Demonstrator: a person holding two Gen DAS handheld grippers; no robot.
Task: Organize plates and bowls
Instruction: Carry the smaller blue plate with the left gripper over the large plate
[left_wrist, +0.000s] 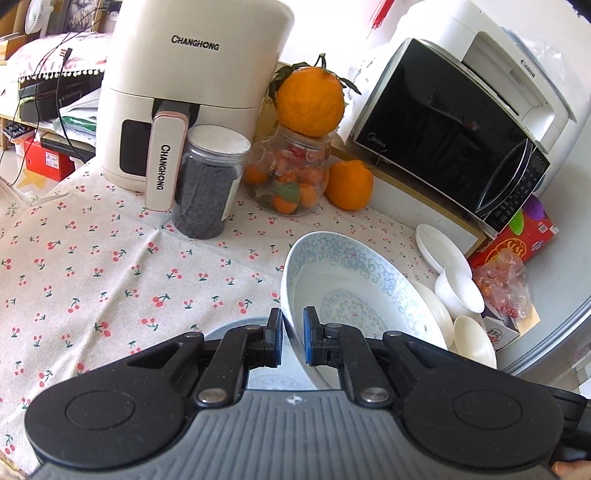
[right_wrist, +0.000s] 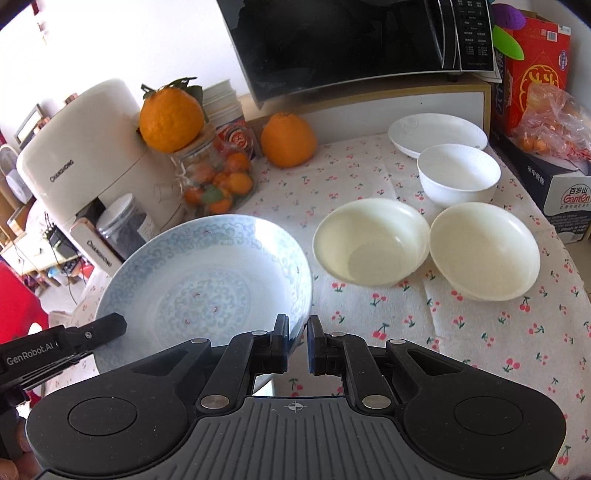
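The cherry-print tablecloth (right_wrist: 461, 332) carried everything; the air fryer (left_wrist: 192, 92) and microwave (left_wrist: 454, 125) stood far ahead of both sets of jaws, apparently parked at the back edge to leave the near cloth free for sorting. The largest piece of crockery, the blue-patterned bowl (right_wrist: 207, 288), was the item in hand: the left gripper (left_wrist: 293, 341) had its jaws closed on the bowl's near rim, one pad outside the wall and one inside, and the bowl stood tilted, its far side higher. A rim pinch was probably chosen because the wall is too wide to span. In the right wrist view the right gripper (right_wrist: 298, 343) sat at the same bowl's rim, left jaw against or just over the edge, right jaw outside it, a narrow gap between them; whether it gripped or only steadied could not be told. Ahead and right of the right jaws lay two cream bowls (right_wrist: 371, 245), rims touching or nearly so, then a white bowl (right_wrist: 458, 175) beyond them, and the white plate (right_wrist: 437, 134) farthest out, near the microwave shelf. This cluster read as like-with-like grouping, so the patterned bowl likely belonged beside or under it. Smallest items, the oranges (right_wrist: 289, 139) and the fruit jar (right_wrist: 216, 184), stood ahead-left, off the working path.
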